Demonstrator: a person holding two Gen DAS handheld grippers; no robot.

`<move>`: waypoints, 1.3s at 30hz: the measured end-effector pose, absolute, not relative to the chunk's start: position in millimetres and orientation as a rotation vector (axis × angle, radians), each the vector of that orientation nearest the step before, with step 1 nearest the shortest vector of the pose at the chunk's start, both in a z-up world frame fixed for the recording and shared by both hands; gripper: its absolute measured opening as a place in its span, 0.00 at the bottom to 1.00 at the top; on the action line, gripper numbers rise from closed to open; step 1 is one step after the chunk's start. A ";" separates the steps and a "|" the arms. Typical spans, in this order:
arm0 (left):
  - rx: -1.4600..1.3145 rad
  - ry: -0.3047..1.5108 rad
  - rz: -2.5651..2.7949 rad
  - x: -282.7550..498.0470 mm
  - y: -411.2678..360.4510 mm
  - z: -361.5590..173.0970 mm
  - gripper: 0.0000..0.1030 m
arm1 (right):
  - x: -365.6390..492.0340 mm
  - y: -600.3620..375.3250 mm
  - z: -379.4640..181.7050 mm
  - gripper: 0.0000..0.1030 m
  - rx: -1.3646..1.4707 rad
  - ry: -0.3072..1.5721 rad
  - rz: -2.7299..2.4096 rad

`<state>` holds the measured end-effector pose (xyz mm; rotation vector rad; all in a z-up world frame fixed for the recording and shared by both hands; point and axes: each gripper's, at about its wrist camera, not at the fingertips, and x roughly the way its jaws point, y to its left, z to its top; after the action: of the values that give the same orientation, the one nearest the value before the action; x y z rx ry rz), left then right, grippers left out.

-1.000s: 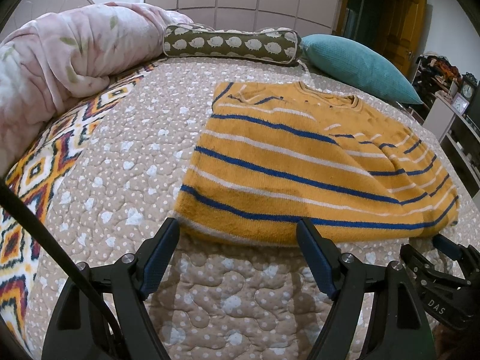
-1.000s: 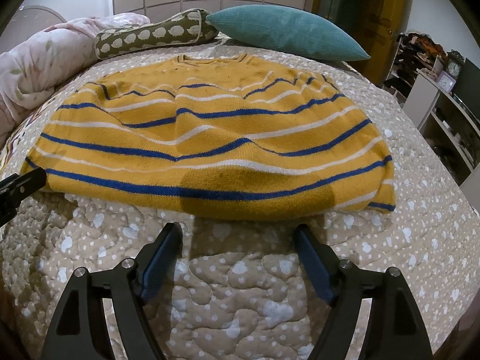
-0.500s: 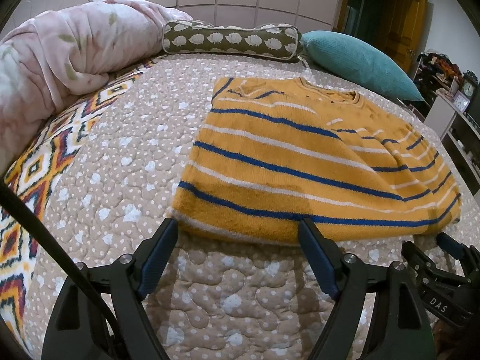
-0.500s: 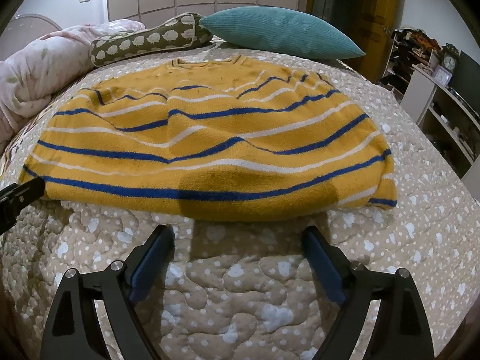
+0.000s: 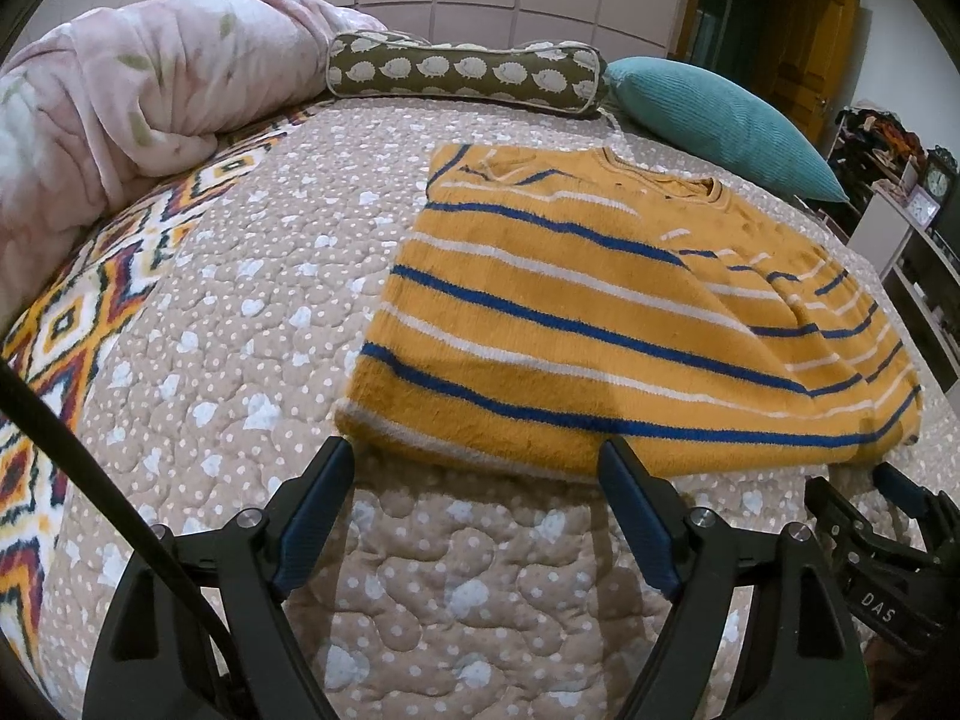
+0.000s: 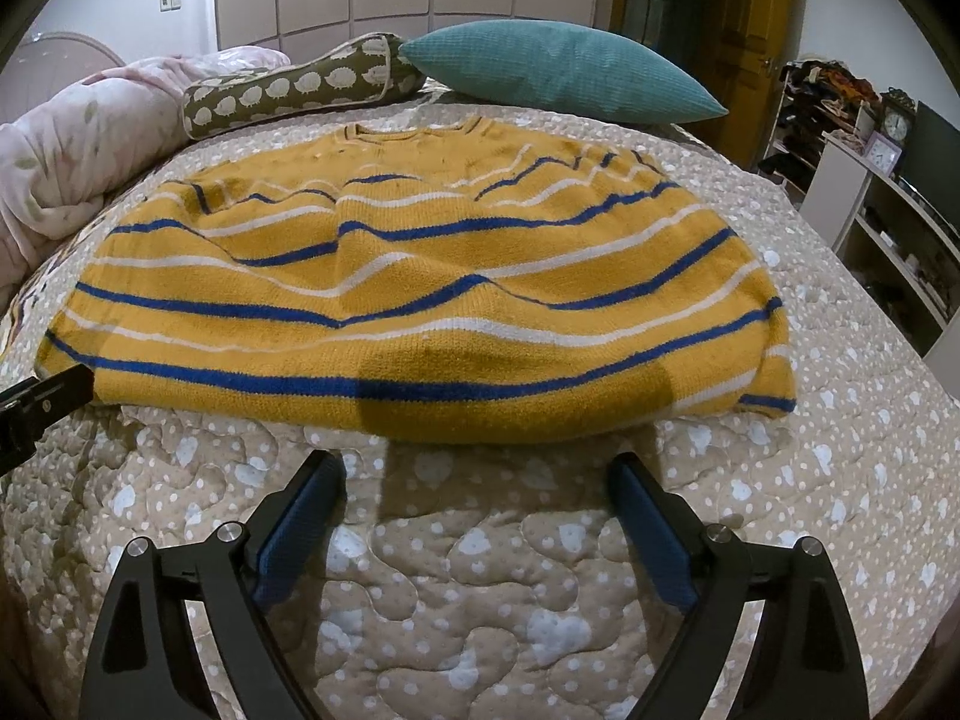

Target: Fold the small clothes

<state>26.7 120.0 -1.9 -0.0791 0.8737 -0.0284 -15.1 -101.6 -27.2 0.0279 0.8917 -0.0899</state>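
Observation:
A yellow sweater with blue and white stripes lies flat on the bed, sleeves folded in; it also shows in the right wrist view. My left gripper is open and empty, its fingertips at the sweater's near hem by the left corner. My right gripper is open and empty, a little short of the hem's middle right. The right gripper also shows at the lower right of the left wrist view. The left gripper's tip shows at the left edge of the right wrist view.
The bed has a beige dotted quilt. A pink duvet is bunched at the far left. A hedgehog-print bolster and a teal pillow lie at the head. White shelves stand to the right.
Both grippers have moved slightly forward towards the sweater's hem, still open. The sweater has not moved.

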 end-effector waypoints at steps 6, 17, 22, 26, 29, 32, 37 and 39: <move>-0.079 0.873 -0.028 24.9 120.0 -2.2 0.80 | -15.6 -101.6 -26.0 0.91 0.031 0.888 -0.089; -0.075 0.868 -0.026 18.7 122.9 -3.5 0.80 | -16.3 -101.1 -25.4 0.91 0.034 0.885 -0.089; -0.078 0.867 -0.025 18.0 123.6 -3.1 0.80 | -16.2 -101.0 -25.0 0.91 0.036 0.883 -0.089; -0.076 0.867 -0.025 18.5 123.5 -3.1 0.80 | -16.6 -101.2 -25.3 0.91 0.036 0.883 -0.089; -0.075 0.868 -0.025 18.6 123.4 -3.3 0.80 | -16.7 -101.2 -25.4 0.91 0.036 0.883 -0.089; -0.072 0.873 -0.023 19.1 123.1 -4.0 0.80 | -16.4 -101.4 -25.1 0.91 0.037 0.883 -0.088; -0.084 0.889 -0.029 21.7 125.5 -6.6 0.81 | -12.4 -109.0 -20.2 0.91 0.070 0.922 -0.026; -0.091 0.893 -0.031 22.4 126.2 -6.9 0.82 | -13.5 -125.0 -13.6 0.90 0.129 0.928 0.025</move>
<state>22.4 126.2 -6.9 -0.0913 0.8926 -0.0311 -13.5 -125.0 -13.6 0.1285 0.9279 0.0252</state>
